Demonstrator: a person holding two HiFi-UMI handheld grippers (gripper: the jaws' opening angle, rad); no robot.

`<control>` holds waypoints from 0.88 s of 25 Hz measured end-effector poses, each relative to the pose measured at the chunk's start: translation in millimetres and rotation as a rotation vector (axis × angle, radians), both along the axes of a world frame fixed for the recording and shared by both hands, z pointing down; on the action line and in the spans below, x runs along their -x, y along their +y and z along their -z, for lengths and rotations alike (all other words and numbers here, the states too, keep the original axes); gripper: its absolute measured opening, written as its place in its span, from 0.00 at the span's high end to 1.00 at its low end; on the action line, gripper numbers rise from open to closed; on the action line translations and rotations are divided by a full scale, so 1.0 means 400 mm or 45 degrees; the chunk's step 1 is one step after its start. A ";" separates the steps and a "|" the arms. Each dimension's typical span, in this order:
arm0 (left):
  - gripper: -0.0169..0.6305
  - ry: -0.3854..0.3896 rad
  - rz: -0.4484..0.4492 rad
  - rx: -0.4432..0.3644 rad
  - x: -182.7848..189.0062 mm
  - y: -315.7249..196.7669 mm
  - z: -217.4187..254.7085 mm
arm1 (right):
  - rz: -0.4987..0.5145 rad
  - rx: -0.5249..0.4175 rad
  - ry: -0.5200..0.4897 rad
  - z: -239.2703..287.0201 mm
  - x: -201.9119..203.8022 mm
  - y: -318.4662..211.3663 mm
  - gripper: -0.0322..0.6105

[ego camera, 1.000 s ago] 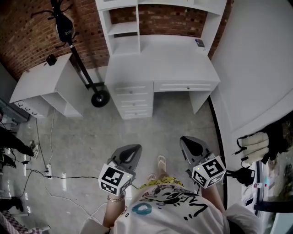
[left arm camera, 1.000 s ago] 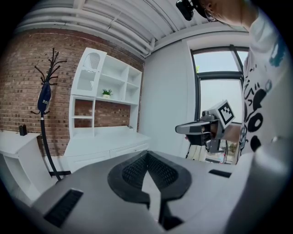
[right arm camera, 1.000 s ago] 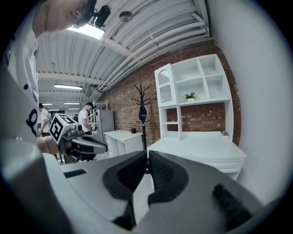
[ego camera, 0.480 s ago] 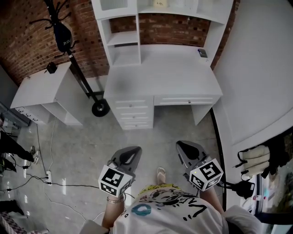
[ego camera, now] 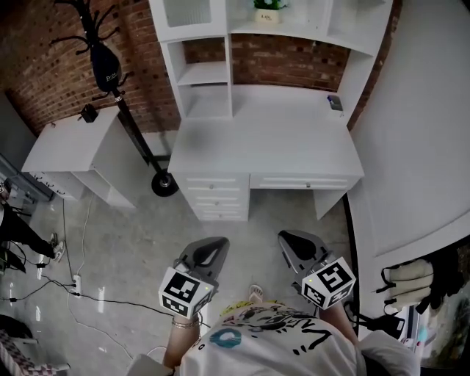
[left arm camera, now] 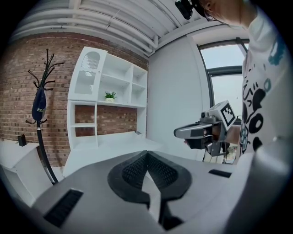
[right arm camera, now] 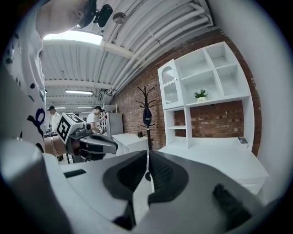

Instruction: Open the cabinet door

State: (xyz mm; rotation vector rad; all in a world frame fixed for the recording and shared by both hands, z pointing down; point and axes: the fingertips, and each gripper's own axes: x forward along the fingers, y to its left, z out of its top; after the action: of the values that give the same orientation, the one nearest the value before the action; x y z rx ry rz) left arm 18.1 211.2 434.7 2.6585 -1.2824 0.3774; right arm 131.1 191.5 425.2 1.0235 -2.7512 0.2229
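Observation:
The cabinet door (ego camera: 183, 11) is the shut white door with an arched window at the upper left of the desk's shelf unit; it also shows in the left gripper view (left arm camera: 89, 73) and the right gripper view (right arm camera: 168, 84). My left gripper (ego camera: 213, 246) (left arm camera: 146, 155) is shut with nothing in it. My right gripper (ego camera: 288, 239) (right arm camera: 148, 155) is shut and empty as well. Both are held side by side close to my body, over the floor, well short of the desk (ego camera: 264, 139) and far below the door.
Drawers (ego camera: 217, 194) fill the desk's left front. A black coat stand (ego camera: 110, 66) and a low white cabinet (ego camera: 70, 139) stand left of it. A white wall (ego camera: 418, 132) bounds the right. Cables (ego camera: 73, 283) lie on the floor at left. People stand far off (right arm camera: 55, 119).
The desk has slid down and grown in the head view as I walked toward it. Both grippers travelled forward with me, still shut.

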 end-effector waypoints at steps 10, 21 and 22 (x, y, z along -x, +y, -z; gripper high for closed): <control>0.95 0.013 0.102 -0.017 -0.041 -0.114 -0.009 | 0.114 0.021 -0.022 -0.015 -0.024 -0.122 0.90; 0.95 0.040 0.167 0.026 -0.053 -0.169 -0.032 | 0.151 0.093 -0.029 -0.046 -0.032 -0.194 0.90; 0.95 0.042 0.169 0.024 -0.050 -0.176 -0.030 | 0.153 0.095 -0.030 -0.047 -0.029 -0.202 0.90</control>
State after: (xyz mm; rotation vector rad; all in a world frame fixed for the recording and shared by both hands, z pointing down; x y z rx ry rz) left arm 38.3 140.9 446.9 2.5352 -1.4285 0.3244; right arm 142.8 110.7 443.9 0.8393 -2.7909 0.3182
